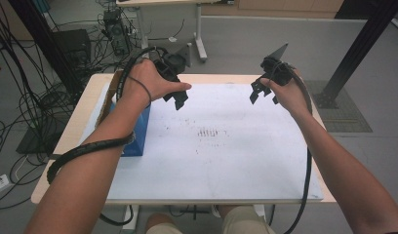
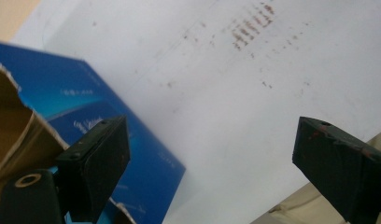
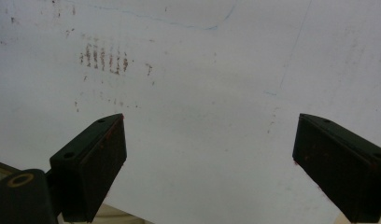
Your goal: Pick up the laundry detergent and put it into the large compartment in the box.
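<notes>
Fingers of both grippers (image 1: 176,100) (image 1: 262,93) spread, empty, over smooth white stained sheet (image 1: 226,161); glossy blue box (image 1: 138,131) alongside.

A blue box (image 1: 136,130) lies at the left edge of the white sheet (image 1: 221,161), its torn brown cardboard end (image 2: 11,126) open. Reddish-brown marks (image 1: 208,132) stain the sheet's middle.

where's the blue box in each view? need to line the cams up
High view: blue box at the white sheet's left edge, partly under the left forearm.
Left gripper view: blue box at left, behind the left jaw, torn cardboard flap beside it.
Right gripper view: not in it.
Shared landmark: rows of brown marks on the sheet.
</notes>
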`<action>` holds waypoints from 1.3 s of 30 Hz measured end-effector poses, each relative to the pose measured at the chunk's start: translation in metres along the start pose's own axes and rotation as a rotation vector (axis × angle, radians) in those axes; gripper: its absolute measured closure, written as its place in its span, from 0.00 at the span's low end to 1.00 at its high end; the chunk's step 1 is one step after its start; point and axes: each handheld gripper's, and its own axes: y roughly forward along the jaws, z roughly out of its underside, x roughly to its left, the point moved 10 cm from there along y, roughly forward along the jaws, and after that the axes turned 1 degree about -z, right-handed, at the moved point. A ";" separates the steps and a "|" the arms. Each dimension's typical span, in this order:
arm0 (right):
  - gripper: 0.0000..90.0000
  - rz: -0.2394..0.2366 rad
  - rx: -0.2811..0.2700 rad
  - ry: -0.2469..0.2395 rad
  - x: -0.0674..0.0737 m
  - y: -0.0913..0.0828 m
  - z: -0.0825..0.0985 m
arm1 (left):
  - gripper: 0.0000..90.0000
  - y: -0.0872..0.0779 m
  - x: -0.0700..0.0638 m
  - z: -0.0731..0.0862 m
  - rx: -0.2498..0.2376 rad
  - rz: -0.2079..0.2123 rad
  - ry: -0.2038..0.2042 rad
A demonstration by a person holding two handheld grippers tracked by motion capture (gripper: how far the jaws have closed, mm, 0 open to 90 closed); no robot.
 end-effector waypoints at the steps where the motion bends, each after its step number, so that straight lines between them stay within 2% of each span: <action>1: 0.11 -0.002 0.000 0.001 0.000 0.000 0.000 | 0.13 0.000 -0.003 -0.002 -0.002 0.005 0.019; 4: 0.11 0.001 0.004 0.001 0.000 0.000 -0.001 | 0.12 -0.001 -0.013 -0.006 -0.011 0.015 0.084; 7: 0.11 0.000 0.003 0.002 0.001 0.001 -0.001 | 0.13 -0.002 -0.023 -0.012 -0.005 0.012 0.126; 19: 0.11 0.002 0.004 0.009 -0.003 0.000 -0.001 | 0.12 -0.006 -0.046 -0.026 -0.012 0.004 0.223; 28: 0.11 0.001 0.003 0.007 -0.004 0.001 -0.001 | 0.12 -0.005 -0.055 -0.031 -0.015 0.013 0.265; 39: 0.11 0.000 0.006 0.011 -0.004 0.002 -0.002 | 0.12 -0.006 -0.058 -0.033 -0.020 0.016 0.283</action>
